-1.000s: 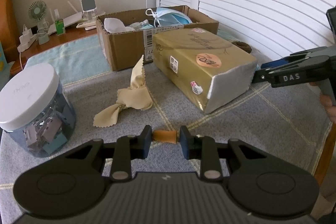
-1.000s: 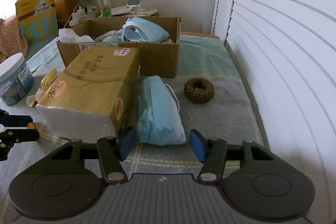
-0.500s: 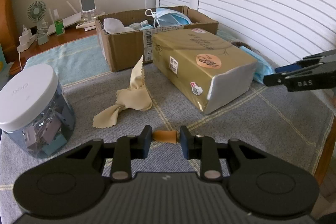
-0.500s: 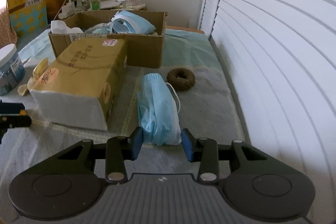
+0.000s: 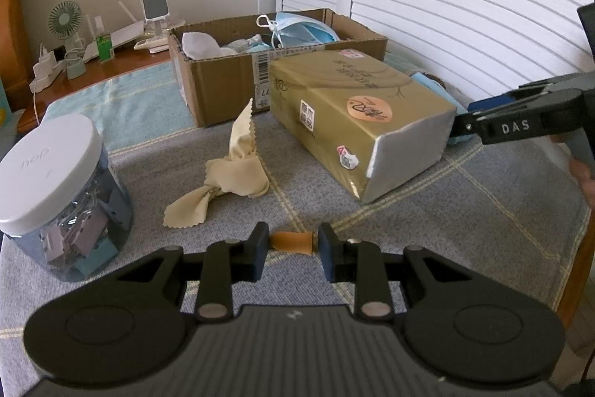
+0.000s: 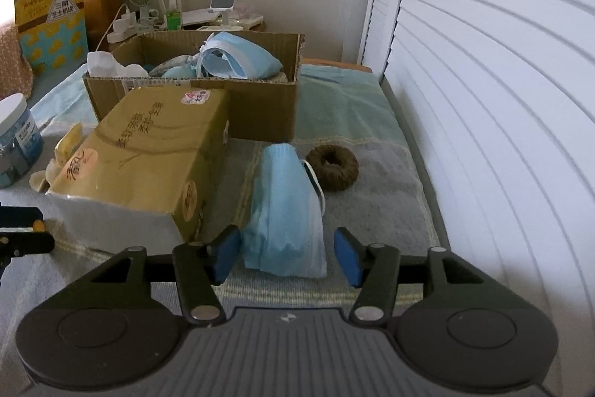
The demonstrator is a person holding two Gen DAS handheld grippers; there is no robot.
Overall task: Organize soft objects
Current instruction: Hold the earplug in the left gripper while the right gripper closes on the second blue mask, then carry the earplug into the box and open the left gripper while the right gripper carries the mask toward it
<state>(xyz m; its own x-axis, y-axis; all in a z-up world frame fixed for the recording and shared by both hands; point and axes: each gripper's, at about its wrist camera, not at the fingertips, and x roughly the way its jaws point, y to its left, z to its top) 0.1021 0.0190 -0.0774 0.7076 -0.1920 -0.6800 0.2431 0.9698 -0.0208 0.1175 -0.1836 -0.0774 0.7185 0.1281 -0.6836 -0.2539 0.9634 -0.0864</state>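
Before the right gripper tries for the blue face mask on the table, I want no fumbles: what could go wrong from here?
The right gripper has just been opening; the blue face mask lies between its pads, apparently ungripped. Closing on the limp edge may catch only one layer, which could slip out.

The mask's ear loop lies against the brown hair tie; lifting might drag it along.

The tissue pack sits close beside the mask; the gripper's left pad could nudge it.

Mask point(image 6: 286, 211): between the right claw point(image 6: 286, 253) pads, not gripped
Tissue pack point(image 6: 141, 155): left of mask
Scrunchie point(image 6: 334, 168): beyond mask, right
Box point(image 6: 193, 95): behind tissue pack
Cloth point(image 5: 230, 170): ahead of left claw point(image 5: 292, 242)
Jar point(image 5: 55, 196): left of cloth
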